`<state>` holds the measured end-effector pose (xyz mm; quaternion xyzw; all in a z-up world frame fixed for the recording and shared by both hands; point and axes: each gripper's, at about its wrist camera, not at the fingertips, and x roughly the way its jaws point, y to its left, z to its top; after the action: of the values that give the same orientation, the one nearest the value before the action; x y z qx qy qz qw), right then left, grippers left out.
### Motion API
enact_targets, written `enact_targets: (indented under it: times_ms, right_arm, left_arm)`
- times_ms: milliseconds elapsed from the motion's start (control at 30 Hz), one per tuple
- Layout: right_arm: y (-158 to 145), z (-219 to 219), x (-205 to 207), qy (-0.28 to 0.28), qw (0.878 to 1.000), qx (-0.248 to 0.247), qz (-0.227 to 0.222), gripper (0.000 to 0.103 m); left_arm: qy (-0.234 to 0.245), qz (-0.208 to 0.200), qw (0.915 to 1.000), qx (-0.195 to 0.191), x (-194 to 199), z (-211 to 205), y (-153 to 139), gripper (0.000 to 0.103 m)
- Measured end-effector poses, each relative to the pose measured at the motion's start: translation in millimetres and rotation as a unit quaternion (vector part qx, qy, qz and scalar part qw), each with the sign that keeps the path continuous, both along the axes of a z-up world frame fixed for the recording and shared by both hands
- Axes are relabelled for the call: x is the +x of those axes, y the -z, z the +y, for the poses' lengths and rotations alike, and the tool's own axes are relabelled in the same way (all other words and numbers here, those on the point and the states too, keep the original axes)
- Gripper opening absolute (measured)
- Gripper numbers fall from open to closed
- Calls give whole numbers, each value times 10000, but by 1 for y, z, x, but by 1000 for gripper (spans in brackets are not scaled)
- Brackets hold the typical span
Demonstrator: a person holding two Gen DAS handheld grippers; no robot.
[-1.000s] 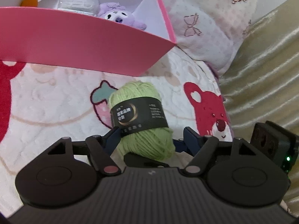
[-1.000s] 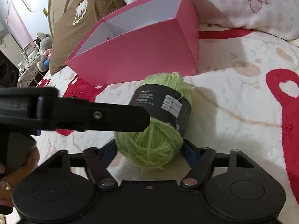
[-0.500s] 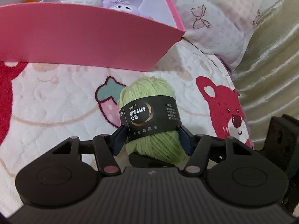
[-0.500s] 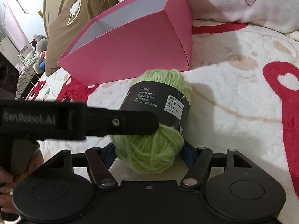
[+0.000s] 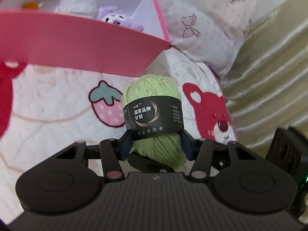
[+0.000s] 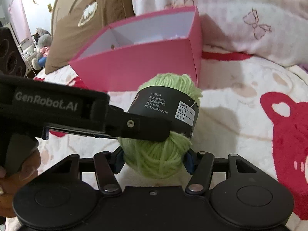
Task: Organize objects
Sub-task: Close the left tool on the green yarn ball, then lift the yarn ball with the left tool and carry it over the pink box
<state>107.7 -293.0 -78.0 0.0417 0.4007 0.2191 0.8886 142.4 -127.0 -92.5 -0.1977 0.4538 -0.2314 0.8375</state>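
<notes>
Yarn (image 5: 154, 119), a light green ball wrapped in a black paper band with pale print, sits at lower centre of both views. The left hand-held gripper (image 5: 156, 144) is clamped on it, blue pads pressing each side at the band's lower edge. In the right wrist view the right hand-held gripper (image 6: 154, 160) flanks the ball's near end with its blue pads touching the wool; I cannot tell whether it squeezes. The left tool's finger crosses in front from the left edge. Beyond lies the printed bedspread (image 6: 240, 119), then the open pink box (image 6: 146, 65) at upper centre, its near wall just behind the ball. Inside, upper left of the left view, a purple plush toy (image 5: 119, 20) rests.
</notes>
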Motion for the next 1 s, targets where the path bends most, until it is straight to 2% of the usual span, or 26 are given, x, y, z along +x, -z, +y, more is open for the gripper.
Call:
enact_targets:
  times_ms: [133,300,633,800,933,1000]
  right_arm:
    - [-2,7,-7,-185,9998,-76,8,64]
    - [-6,10,-12,-246,9996,-87,46,64]
    - [-24,17,-31,-449,9987,-76,-213,64]
    - [-46,27,-33,-552,9982,-108,-227,64]
    - [-65,35,-38,-636,9973,-114,-356,64]
    - [-72,38,-38,-667,9974,-33,-284,64]
  left_arm:
    - [27,141,9998,162,-6,2,-3,51]
    - [-149,160,9996,-162,-18,15,-6,51]
    - [-258,114,9996,-57,-35,22,-31,51]
    - [-239,-58,9997,-53,-42,36,-54,51]
    - [-234,8,9997,-65,-43,47,-71,52]
    - [-237,31,9997,-34,-43,49,-76,52]
